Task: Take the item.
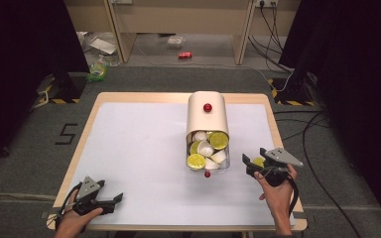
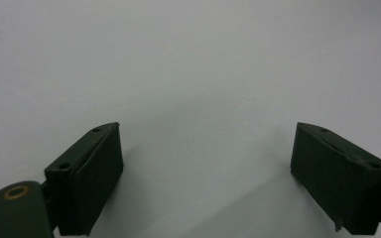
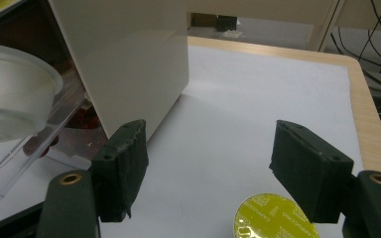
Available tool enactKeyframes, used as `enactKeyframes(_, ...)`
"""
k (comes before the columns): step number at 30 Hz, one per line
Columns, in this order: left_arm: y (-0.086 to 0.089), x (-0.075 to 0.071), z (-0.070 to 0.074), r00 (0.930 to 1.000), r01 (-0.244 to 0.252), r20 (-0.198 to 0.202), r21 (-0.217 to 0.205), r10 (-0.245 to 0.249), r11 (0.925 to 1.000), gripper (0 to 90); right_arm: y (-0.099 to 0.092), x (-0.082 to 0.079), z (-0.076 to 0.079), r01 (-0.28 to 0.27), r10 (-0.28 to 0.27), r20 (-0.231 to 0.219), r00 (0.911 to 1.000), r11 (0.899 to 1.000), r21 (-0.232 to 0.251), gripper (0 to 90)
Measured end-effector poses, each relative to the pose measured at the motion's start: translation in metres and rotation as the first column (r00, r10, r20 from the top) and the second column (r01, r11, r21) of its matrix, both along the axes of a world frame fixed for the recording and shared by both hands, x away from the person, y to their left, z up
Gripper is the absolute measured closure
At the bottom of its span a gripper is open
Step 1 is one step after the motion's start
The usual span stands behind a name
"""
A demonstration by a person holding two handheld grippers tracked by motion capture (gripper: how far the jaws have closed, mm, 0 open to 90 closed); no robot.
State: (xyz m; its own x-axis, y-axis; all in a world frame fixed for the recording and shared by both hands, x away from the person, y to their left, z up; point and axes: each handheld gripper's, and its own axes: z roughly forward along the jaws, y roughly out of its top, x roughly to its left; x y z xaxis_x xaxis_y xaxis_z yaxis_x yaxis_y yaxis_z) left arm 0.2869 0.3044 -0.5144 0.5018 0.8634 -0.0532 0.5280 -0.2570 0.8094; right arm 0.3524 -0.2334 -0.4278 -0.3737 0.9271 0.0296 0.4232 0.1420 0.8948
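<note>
Nearest, the left claw [image 2: 206, 168] rests wide open and empty on the counter [image 1: 129, 148]. The right claw [image 3: 208, 173] stands partly open around a yellow-lidded capsule [image 3: 273, 218], apparently without pinching it. The capsule looks light, with thin crushable walls and a slick foil lid; best gripped gently across its rim. Beyond lies the drawer [image 1: 207, 148] of capsules.

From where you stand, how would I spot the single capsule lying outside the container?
Find the cream container with a clear drawer of capsules on the white table. Just right of the drawer, by the right gripper, lies one capsule. Its yellow-green foil lid faces up and it lies alone on the table, unlike those piled in the drawer.
</note>
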Motion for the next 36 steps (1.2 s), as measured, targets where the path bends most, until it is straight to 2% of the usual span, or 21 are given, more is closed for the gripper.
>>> enactKeyframes(23, 0.0, 0.0, 0.0, 1.0, 0.0, 0.0, 0.0, 0.0, 1.0, 12.5, -0.004, -0.015, 0.009, 0.007, -0.007, 0.033, 0.9994, 1.0, 0.007, 30.8)
enactKeyframes(36, 0.0, 0.0, 0.0, 1.0, -0.001, 0.0, -0.001, 0.001, 1.0, 12.5, 0.0, -0.027, 0.01, -0.015, 0.015, 0.044, 0.9989, 1.0, 0.007, 30.8)
